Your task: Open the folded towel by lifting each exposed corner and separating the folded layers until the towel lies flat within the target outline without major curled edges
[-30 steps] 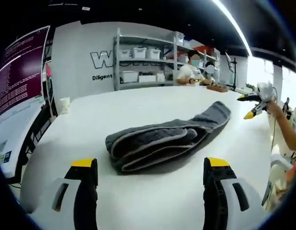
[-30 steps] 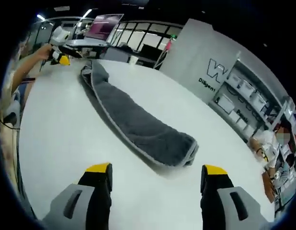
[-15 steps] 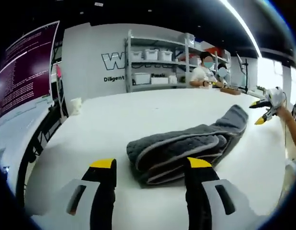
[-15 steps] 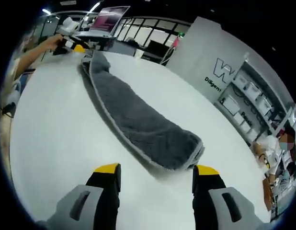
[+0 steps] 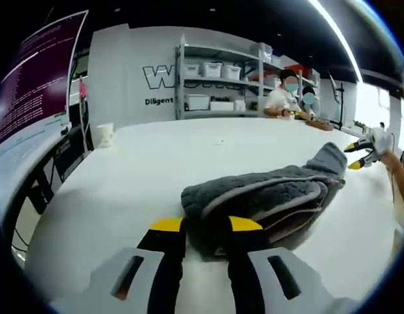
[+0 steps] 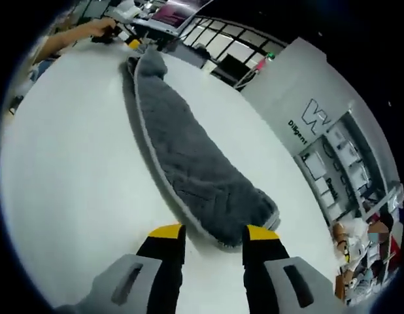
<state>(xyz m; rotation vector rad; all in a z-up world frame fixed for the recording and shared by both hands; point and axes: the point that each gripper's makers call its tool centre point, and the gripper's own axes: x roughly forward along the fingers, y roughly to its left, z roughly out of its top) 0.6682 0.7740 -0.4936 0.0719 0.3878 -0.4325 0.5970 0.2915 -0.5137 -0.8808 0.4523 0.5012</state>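
A wide white tabletop (image 5: pixel 156 163) with a rounded edge carries a folded grey towel (image 5: pixel 267 196), a long bundle of stacked layers with pale piping along the edges. In the right gripper view the towel (image 6: pixel 189 163) stretches lengthwise across the tabletop (image 6: pixel 65 170). A small white cup-like object (image 5: pixel 104 135) stands near the tabletop's far edge.

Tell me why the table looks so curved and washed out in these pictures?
Left gripper view: the fisheye lens bows the glossy white table; ceiling light strip glares. Right gripper view: the long folded grey towel casts a soft shadow; background shelves blur.
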